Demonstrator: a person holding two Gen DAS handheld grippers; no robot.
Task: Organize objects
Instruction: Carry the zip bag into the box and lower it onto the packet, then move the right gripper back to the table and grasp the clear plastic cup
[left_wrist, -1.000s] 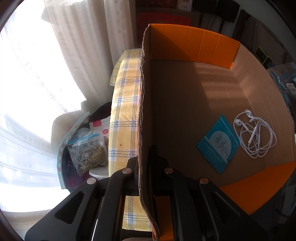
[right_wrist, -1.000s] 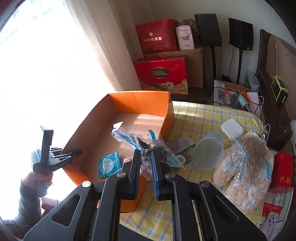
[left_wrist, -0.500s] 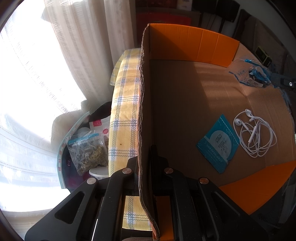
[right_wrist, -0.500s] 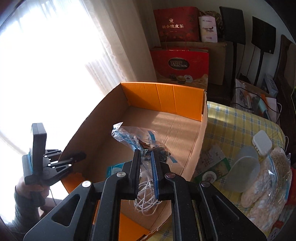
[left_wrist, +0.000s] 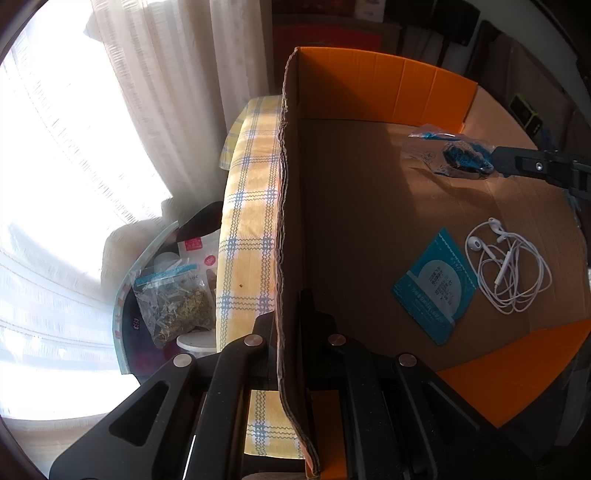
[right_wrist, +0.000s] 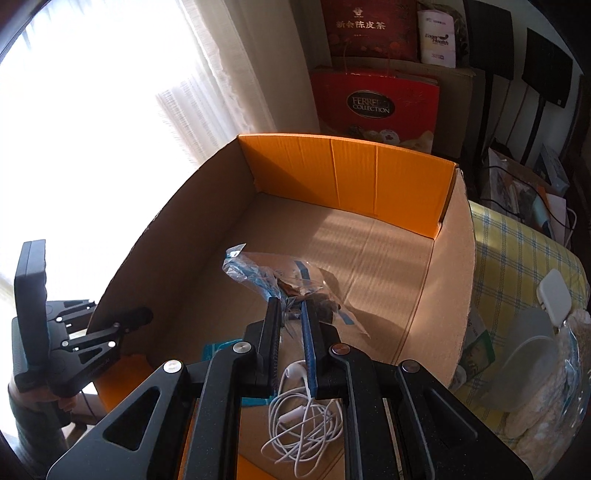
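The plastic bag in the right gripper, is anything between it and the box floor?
Nothing visible. The plastic bag hangs over bare cardboard floor; the earphones and teal packet lie nearer the front wall.

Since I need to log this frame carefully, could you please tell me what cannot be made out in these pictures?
- Contents of the clear bag held in the right tool: dark items, blurred behind crinkled plastic in both views.
- Print on the teal packet: too small in the left view; mostly hidden by the tool in the right view.
- Left tool clamps the box wall, which hides its fingertips.
- Outside the window: overexposed in both views.
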